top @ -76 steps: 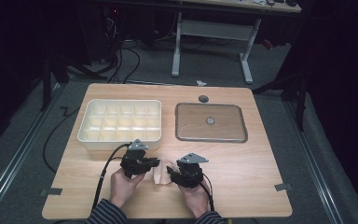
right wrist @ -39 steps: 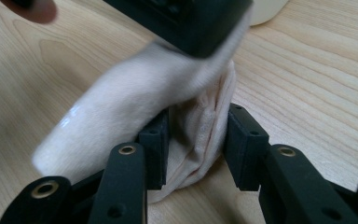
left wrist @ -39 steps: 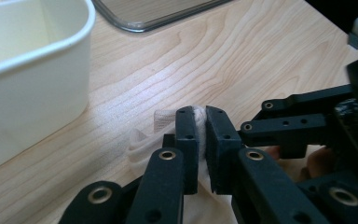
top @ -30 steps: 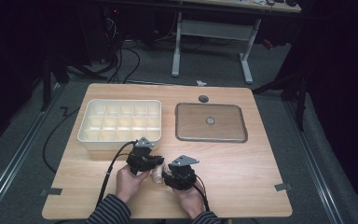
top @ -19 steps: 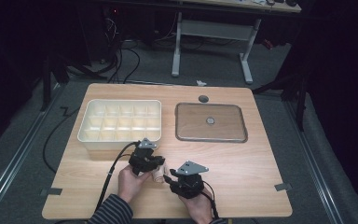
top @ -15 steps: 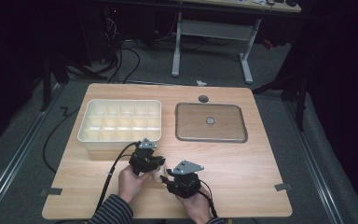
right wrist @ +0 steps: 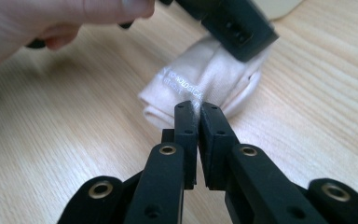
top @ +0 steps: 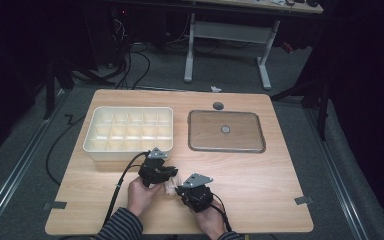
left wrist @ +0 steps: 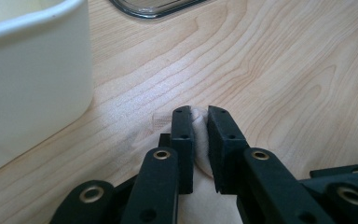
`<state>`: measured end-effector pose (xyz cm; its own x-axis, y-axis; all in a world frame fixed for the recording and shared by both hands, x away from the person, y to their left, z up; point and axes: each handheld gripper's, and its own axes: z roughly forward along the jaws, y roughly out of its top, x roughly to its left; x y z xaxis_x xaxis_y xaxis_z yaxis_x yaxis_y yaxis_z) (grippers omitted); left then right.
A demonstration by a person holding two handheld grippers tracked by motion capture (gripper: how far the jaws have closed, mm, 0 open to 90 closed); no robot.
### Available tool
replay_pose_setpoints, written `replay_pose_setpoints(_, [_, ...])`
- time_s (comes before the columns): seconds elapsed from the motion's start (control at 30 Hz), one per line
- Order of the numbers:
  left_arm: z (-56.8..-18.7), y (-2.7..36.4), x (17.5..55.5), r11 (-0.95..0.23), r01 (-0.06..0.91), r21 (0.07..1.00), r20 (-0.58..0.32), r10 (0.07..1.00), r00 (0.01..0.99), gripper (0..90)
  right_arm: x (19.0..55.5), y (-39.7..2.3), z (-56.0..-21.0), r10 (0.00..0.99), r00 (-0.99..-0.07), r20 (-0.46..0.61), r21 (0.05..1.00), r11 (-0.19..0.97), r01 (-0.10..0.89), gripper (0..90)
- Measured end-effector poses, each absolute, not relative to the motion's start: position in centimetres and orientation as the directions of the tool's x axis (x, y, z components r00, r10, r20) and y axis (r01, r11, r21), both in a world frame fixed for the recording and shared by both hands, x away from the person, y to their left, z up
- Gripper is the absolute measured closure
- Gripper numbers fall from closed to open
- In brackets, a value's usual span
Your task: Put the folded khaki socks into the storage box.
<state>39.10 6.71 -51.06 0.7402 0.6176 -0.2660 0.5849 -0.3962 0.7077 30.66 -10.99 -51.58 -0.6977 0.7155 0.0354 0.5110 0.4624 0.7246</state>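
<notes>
Both claws are on the small pale cloth (right wrist: 205,81) lying on the table (top: 260,175) near the front edge, just in front of the white tray (top: 130,127); left claw (left wrist: 200,116) is clamped on 1 end, right claw (right wrist: 195,108) has just been closing and now pinches the other edge; I'd keep both grips firm and pull evenly so nothing slips out.

One cloth (top: 170,187), one tray (top: 130,131), one lid (top: 226,131), two tongs.
</notes>
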Motion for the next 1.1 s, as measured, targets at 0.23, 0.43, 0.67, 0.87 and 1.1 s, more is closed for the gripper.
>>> replay_pose_setpoints(0.23, [-51.7, 6.3, 39.5, -0.400, 0.580, 0.710, -0.247, 0.629, 0.737, 81.9, 30.8, -10.8, -52.4, 0.705, -0.709, 0.016, 0.703, 0.496, 0.509, 87.3])
replay_pose_setpoints(0.43, [-51.4, 6.4, 39.4, -0.395, 0.582, 0.711, -0.260, 0.622, 0.739, 70.0, 31.0, -11.1, -52.3, 0.715, -0.698, 0.040, 0.717, 0.466, 0.519, 86.9])
replay_pose_setpoints(0.67, [-50.0, 7.7, 37.5, -0.408, 0.551, 0.728, -0.169, 0.672, 0.721, 51.4, 31.0, -11.1, -52.3, 0.731, -0.681, 0.050, 0.725, 0.442, 0.529, 86.5])
replay_pose_setpoints(0.87, [-50.3, 9.6, 35.5, -0.370, 0.604, 0.706, -0.198, 0.716, 0.670, 43.0, 31.0, -11.0, -52.5, 0.736, -0.675, 0.055, 0.723, 0.437, 0.535, 86.5])
replay_pose_setpoints(1.1, [-51.4, 9.3, 34.1, -0.335, 0.636, 0.695, -0.242, 0.723, 0.646, 37.4, 31.1, -11.0, -52.7, 0.737, -0.673, 0.062, 0.717, 0.436, 0.544, 86.3])
